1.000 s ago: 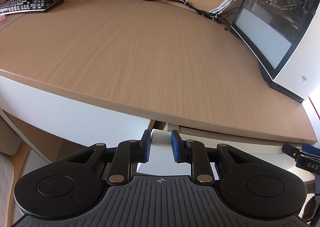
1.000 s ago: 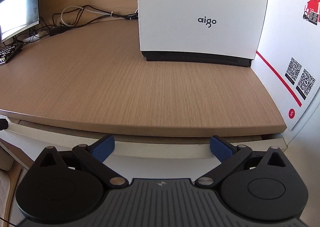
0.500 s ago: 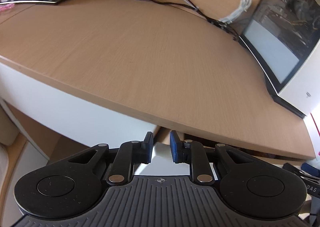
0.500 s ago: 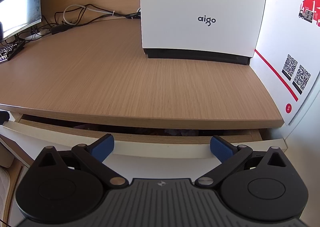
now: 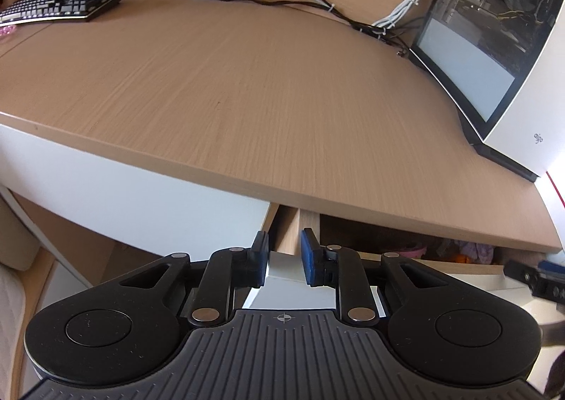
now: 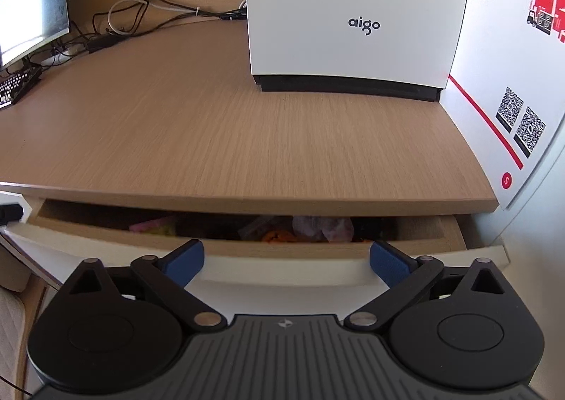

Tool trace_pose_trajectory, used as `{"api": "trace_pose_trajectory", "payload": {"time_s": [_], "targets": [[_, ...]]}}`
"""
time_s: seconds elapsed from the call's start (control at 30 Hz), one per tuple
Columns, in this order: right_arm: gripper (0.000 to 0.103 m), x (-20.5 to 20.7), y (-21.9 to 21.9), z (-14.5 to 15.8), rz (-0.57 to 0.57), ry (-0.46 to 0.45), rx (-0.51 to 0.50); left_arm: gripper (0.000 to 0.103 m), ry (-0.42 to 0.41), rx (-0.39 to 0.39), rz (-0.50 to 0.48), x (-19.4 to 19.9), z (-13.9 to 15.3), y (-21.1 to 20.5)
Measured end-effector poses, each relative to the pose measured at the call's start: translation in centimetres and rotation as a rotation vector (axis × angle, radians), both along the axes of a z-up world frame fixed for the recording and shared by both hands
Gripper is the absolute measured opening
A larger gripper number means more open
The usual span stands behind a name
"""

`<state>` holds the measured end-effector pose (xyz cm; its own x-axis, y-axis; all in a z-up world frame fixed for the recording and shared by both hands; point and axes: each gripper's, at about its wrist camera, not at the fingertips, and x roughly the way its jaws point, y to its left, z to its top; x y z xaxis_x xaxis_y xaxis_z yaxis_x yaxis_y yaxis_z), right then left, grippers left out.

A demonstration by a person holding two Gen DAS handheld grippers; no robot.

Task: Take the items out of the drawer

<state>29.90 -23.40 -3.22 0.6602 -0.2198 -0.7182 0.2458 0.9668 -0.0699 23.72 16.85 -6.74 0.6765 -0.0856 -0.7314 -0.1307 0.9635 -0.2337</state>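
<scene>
**Right wrist view: drawer only part-way out, contents cramped**

Drawer (image 6: 226, 251) sits partly open under the bench (image 6: 247, 138); its items (image 6: 317, 227) lie far back in shadow. Left claw (image 5: 284, 260) pinches the drawer's front corner narrowly and could slip. Right claw (image 6: 286, 258), spread wide and empty, risks striking the bench edge when reaching in.

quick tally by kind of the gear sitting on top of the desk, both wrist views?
Monitor: 1
Keyboard: 1
White aigo PC case: 1
Cable bundle: several black and white leads, too tangled to count
Total: 3 countable devices, plus the cables.
</scene>
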Motion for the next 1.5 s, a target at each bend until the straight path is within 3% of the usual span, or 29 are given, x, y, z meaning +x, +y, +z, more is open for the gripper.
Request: {"api": "trace_pose_trajectory", "payload": {"time_s": [0.17,0.27,0.37,0.57,0.63,0.8,1.03,1.27,1.5], "targets": [[0.100,1.9,0.1,-0.9,-0.041,0.062,-0.007,0.022,0.004,0.014,0.001,-0.8,0.3,0.0],[0.100,2.3,0.1,-1.0,-0.044,0.070,-0.014,0.021,-0.059,0.093,0.006,-1.8,1.9,-0.7],[0.100,2.8,-0.1,-1.4,-0.041,0.087,-0.015,0.021,-0.084,0.106,-0.075,-1.5,3.5,-2.5],[0.100,3.9,-0.8,-1.6,-0.015,0.141,0.020,0.023,0.063,0.168,-0.289,1.9,1.9,-8.6],[0.100,3.6,-1.0,-1.6,-0.003,0.134,0.030,0.024,0.137,0.169,-0.296,2.6,0.8,-9.7],[0.100,2.2,-0.5,-1.8,-0.003,0.112,0.024,0.023,0.197,0.200,-0.305,2.3,0.3,-10.2],[0.100,-0.7,0.5,-2.0,-0.013,0.102,0.008,0.023,0.220,0.194,-0.352,-0.2,-0.4,-9.9],[0.100,-4.1,1.6,-1.6,-0.021,0.140,0.021,0.023,0.226,0.207,-0.464,-1.9,-0.7,-9.0],[0.100,-4.2,1.5,-2.2,-0.014,0.183,0.034,0.023,0.253,0.222,-0.627,-2.1,-1.0,-9.0]]}}
